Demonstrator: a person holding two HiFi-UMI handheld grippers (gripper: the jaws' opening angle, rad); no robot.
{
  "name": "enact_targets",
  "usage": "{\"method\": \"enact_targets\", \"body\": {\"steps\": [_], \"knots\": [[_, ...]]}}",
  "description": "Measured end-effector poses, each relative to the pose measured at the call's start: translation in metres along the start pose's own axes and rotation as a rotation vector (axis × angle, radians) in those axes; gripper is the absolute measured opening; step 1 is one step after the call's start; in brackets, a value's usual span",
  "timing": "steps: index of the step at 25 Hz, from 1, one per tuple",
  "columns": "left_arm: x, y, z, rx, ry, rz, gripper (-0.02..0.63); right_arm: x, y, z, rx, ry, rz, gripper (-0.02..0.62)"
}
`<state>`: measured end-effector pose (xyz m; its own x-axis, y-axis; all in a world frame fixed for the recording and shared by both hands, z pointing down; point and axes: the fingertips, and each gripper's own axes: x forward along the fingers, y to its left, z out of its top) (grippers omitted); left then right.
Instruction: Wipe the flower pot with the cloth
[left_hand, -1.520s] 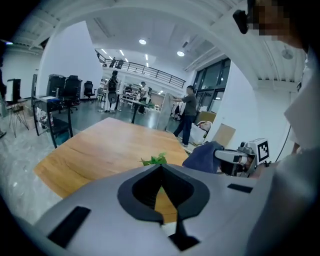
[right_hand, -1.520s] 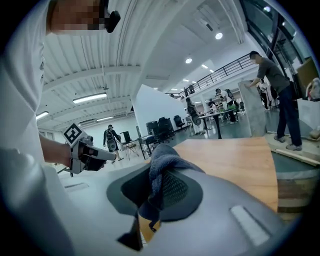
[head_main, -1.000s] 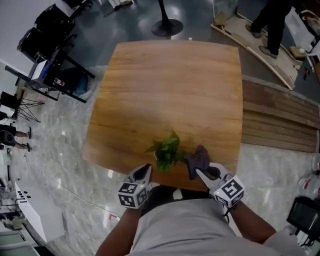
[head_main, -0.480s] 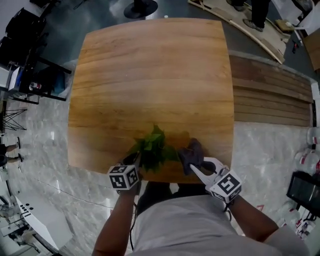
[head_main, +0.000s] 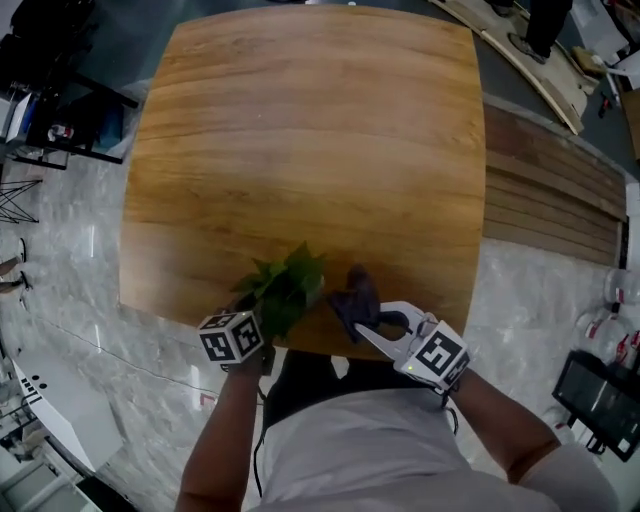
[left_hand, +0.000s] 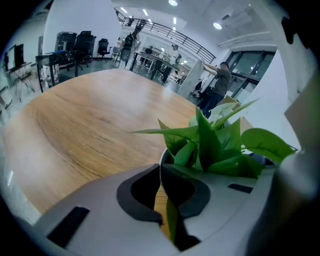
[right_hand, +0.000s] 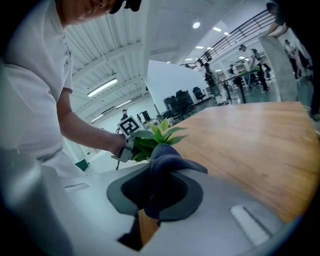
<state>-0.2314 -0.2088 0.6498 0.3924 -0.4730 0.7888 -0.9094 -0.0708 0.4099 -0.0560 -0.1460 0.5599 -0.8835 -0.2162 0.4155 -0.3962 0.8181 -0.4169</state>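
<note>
L gripper (head_main: 262, 318), lower centre, clamps the flower pot (left_hand: 162, 162) rim; R gripper (head_main: 362, 325) pinches cloth (head_main: 352, 293) just right. Hold pot steady, press cloth flat vs wall, dodge leaves (head_main: 285, 285).

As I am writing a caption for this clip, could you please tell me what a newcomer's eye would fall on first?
The leafy plant at the near edge of the big wooden table draws the eye, with the left hand-held gripper clamped on the rim of its flower pot. Just to its right, the right hand-held gripper holds a dark cloth bunched beside the leaves.
</note>
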Motion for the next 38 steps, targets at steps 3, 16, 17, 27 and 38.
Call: {"method": "enact_targets", "body": {"steps": [3, 16, 17, 27, 38], "knots": [[0.000, 0.016, -0.002, -0.062, -0.016, -0.020, 0.018, 0.046, 0.011, -0.005, -0.063, 0.078, 0.107, 0.032], [0.008, 0.052, -0.010, -0.077, -0.017, -0.109, 0.029, 0.146, 0.025, -0.028, -0.120, 0.257, 0.312, 0.032], [0.008, 0.055, -0.010, -0.075, -0.015, -0.113, 0.031, 0.145, 0.011, -0.043, -0.110, 0.301, 0.274, 0.032], [0.007, 0.043, 0.003, 0.286, -0.016, -0.152, 0.031, 0.154, 0.069, 0.034, -0.148, 0.125, 0.482, 0.034], [0.007, 0.050, 0.006, 0.275, -0.019, -0.157, 0.032, 0.138, 0.002, -0.003, 0.046, 0.135, 0.339, 0.034]]}}
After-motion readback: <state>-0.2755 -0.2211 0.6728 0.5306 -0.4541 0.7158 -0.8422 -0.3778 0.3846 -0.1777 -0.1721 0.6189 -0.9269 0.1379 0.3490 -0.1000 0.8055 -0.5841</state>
